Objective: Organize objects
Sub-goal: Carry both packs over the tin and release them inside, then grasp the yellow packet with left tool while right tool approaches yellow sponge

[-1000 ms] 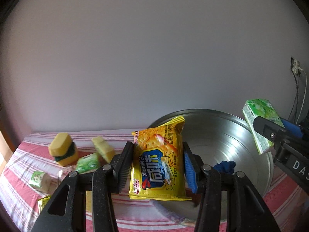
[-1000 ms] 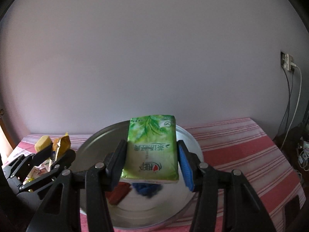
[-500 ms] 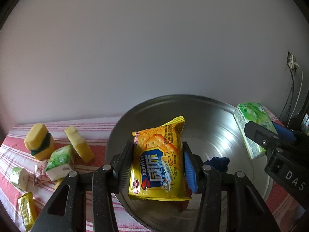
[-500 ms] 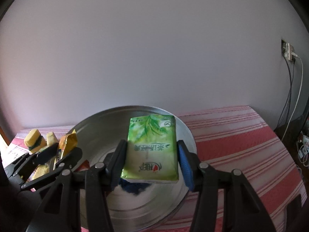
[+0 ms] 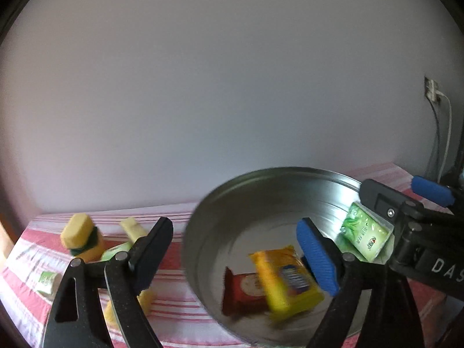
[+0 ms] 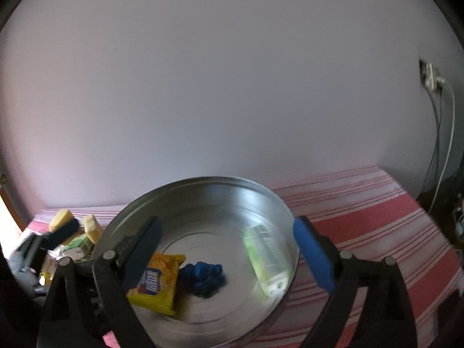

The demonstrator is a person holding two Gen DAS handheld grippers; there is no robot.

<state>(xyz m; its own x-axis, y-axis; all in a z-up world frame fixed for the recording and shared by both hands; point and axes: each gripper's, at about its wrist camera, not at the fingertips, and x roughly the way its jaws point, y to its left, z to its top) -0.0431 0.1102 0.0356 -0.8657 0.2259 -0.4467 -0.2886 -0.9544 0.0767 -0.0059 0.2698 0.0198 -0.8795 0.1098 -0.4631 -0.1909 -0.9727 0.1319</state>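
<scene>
Both packets are now dropping free into the metal basin (image 6: 203,191) as the left gripper (image 5: 240,249) and right gripper (image 6: 229,249) are opening, empty; the green tissue pack (image 6: 265,256), leaning against the basin's right wall, is risking tipping over the rim.

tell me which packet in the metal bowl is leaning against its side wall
The green tissue packet: it rests tilted against the metal bowl wall, while the yellow cracker packet and red packet lie on the bottom.

Plain wall (image 6: 232,87) w/ outlet (image 6: 429,76) & cable (image 6: 446,150) at right.
</scene>
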